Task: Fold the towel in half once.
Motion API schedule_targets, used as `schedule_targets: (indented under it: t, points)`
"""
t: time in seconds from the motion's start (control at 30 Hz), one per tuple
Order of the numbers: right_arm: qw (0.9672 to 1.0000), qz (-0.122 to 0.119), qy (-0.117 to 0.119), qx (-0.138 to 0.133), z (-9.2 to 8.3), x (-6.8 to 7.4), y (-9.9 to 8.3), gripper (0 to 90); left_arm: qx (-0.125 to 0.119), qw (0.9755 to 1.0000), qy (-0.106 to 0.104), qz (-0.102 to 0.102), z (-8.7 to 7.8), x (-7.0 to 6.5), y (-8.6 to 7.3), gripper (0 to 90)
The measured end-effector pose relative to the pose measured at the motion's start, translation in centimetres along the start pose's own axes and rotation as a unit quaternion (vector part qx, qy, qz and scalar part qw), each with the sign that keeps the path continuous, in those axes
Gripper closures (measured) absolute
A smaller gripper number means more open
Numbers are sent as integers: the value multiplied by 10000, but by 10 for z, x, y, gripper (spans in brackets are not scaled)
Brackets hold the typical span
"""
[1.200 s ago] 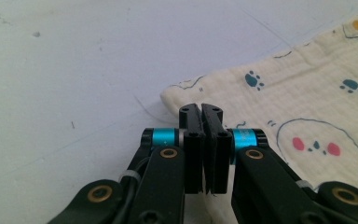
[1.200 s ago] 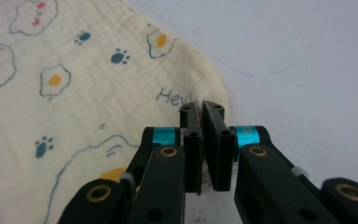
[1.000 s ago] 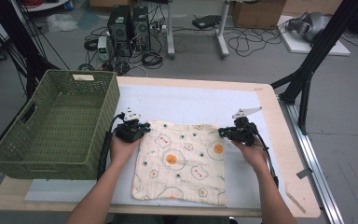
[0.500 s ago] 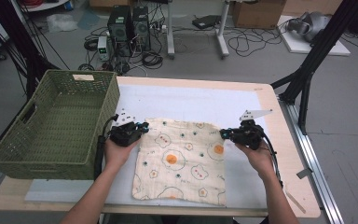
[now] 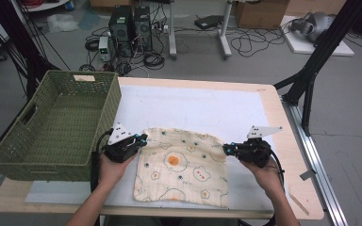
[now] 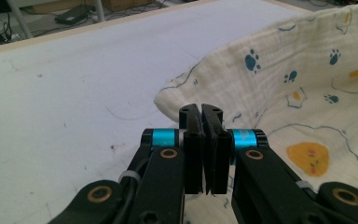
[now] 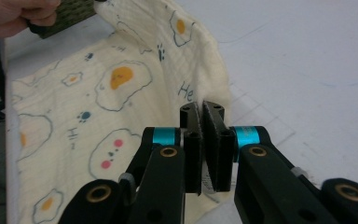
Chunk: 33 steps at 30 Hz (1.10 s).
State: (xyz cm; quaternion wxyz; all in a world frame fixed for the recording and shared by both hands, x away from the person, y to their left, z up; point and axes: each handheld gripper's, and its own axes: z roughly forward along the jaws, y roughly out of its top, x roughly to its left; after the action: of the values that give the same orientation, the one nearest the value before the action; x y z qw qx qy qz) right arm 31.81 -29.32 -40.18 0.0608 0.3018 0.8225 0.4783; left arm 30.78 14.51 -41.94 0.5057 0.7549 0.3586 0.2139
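The left claw and the right claw each pinch a far corner of the cream muslin cloth printed with fried eggs and paw marks. Those corners are raised while its near part lies on the white-topped counter, just beside the green woven basket.

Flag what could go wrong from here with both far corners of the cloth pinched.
1. The left hand-held gripper and the right hand-held gripper each pinch only a thin bit of the cloth at a corner; a pull could slip it free.
2. The basket stands close beside the left one; a swing outward could knock it.
3. The near edge of the cloth lies flat on the table; uneven lifting may fold it crooked.
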Motion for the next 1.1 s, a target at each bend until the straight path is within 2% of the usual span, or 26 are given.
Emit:
schedule_targets:
  t: [0.27,0.37,0.53,0.63,0.7,0.8,0.9,0.97,1.1]
  points:
    - [9996,-135,204,140,-3,20,-21,864,30,9999,-93,133,-21,-18,-16,869]
    - [9992,-169,270,235,-3,27,-30,863,126,9996,-139,218,-26,-23,-22,869]
    - [9982,-229,396,384,-8,35,-39,830,264,9990,-342,123,-35,-26,-33,850]
    - [9979,-268,482,337,-14,39,-41,779,285,9989,-361,88,-43,-25,-36,806]
    - [9972,-265,629,316,-18,42,-41,744,279,9987,-419,26,-48,-25,-36,739]
    - [9970,-332,633,305,-24,44,-40,705,247,9985,-476,105,-56,-28,-33,710]
    - [9979,-324,524,188,-27,42,-35,679,219,9984,-475,220,-59,-30,-30,692]
    - [9985,-296,433,149,-25,39,-30,655,238,9983,-453,287,-55,-30,-28,684]
    - [9992,-294,149,242,-12,27,-23,604,293,9986,-346,267,-37,-25,-24,670]
